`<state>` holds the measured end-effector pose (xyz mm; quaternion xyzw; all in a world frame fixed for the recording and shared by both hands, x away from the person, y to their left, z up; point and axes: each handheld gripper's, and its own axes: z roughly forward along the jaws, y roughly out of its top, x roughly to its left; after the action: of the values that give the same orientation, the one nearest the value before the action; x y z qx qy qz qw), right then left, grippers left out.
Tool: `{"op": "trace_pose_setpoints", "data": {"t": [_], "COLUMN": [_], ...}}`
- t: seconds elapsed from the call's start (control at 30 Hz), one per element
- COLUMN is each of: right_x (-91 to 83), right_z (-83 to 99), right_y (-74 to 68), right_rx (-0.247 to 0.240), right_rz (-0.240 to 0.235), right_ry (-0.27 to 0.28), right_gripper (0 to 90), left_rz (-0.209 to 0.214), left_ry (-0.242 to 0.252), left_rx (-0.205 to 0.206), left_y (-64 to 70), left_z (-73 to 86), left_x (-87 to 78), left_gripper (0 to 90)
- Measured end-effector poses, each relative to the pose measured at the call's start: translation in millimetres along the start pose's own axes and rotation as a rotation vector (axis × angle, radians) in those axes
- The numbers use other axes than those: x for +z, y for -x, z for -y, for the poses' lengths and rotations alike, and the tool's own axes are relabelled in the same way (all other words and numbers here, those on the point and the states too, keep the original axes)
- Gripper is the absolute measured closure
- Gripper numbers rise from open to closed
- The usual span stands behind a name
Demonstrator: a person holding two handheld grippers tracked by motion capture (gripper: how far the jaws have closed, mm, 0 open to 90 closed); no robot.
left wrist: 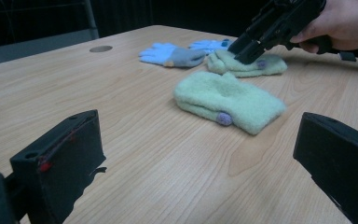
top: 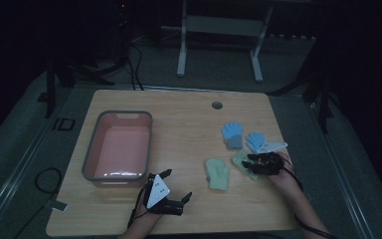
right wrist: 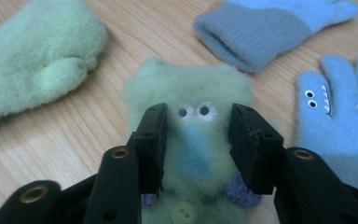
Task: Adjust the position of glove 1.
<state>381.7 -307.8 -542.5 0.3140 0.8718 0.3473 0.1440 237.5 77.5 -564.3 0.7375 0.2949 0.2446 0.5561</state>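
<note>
Right gripper (right wrist: 196, 140) jaws straddle the green face mitten (right wrist: 191, 93), not yet clenched: pinch fabric only, off wood; left gripper (left wrist: 205, 163) released, idle.

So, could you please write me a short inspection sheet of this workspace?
Surface: wooden table, with a round hole near the far edge.
Things: pink bin at left; two green mittens and two blue gloves at right.
Clutter: nothing seen.
Grippers: left gripper open over bare wood; right gripper open, jaws either side of the green mitten with eyes.
Cables: one trails from each gripper; a loop lies on the floor at left.
Surroundings: dark room, white frame beyond the table.
</note>
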Motion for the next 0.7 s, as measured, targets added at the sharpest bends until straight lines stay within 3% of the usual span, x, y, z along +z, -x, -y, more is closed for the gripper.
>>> {"op": "trace_pose_setpoints", "data": {"t": [0.17, 0.33, 0.47, 0.6, 0.7], "right_x": [1.9, 1.8, 1.6, 1.6, -3.7], "right_z": [0.0, 4.5, 6.2, 5.6, -0.1], "right_y": [-6.4, -10.1, -17.1, -24.6, -31.2], "right_rx": [-0.033, -0.011, -0.012, 0.022, 0.099], "right_rz": [0.026, 0.029, 0.070, 0.119, 0.164], "right_ry": [-0.011, 0.019, 0.027, 0.024, -0.001], "right_gripper": [67.6, 77.0, 82.4, 85.0, 85.9], "left_rz": [0.001, 0.001, 0.001, -0.001, -0.002], "left_ry": [-0.001, -0.001, -0.001, 0.000, 0.001], "left_rx": [0.000, 0.000, -0.001, -0.001, -0.003], "left_y": [-0.1, 0.0, -0.1, -0.2, -0.3], "left_z": [0.0, 0.0, 0.0, 0.0, 0.1], "left_x": [0.1, 0.1, 0.1, 0.0, -0.1], "left_gripper": [1.7, 1.7, 1.7, 1.7, 1.7]}}
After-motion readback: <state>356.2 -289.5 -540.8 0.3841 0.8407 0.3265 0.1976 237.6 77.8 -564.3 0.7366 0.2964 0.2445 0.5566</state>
